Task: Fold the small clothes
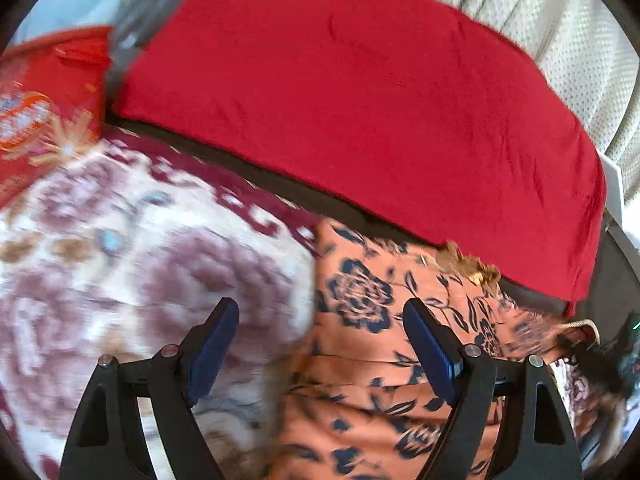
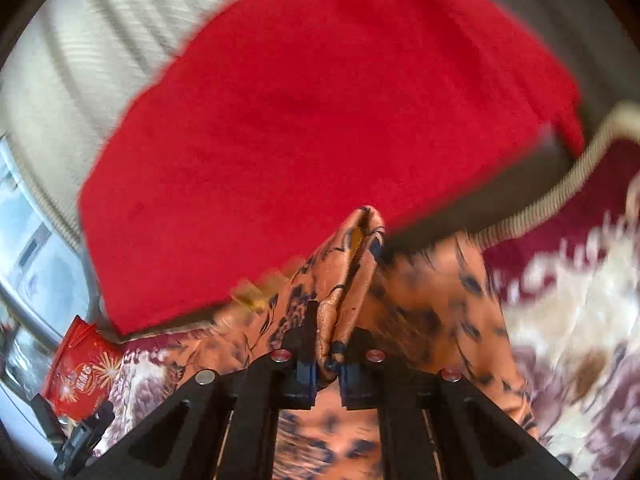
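Note:
An orange garment with a dark blue flower print (image 1: pixel 384 344) lies on a cream and maroon floral blanket (image 1: pixel 120 248). My left gripper (image 1: pixel 320 312) is open above the garment's left edge, with one finger over the blanket and the other over the cloth. My right gripper (image 2: pixel 334 320) is shut on a bunched fold of the same orange garment (image 2: pixel 352 264) and holds it raised above the rest of the cloth.
A large red cushion (image 1: pixel 360 100) lies behind the garment, also in the right wrist view (image 2: pixel 300 120). A red printed packet (image 2: pixel 80 376) sits at the left. A pale curtain (image 1: pixel 560 32) hangs behind. A ribbed beige edge (image 2: pixel 560 188) crosses the right.

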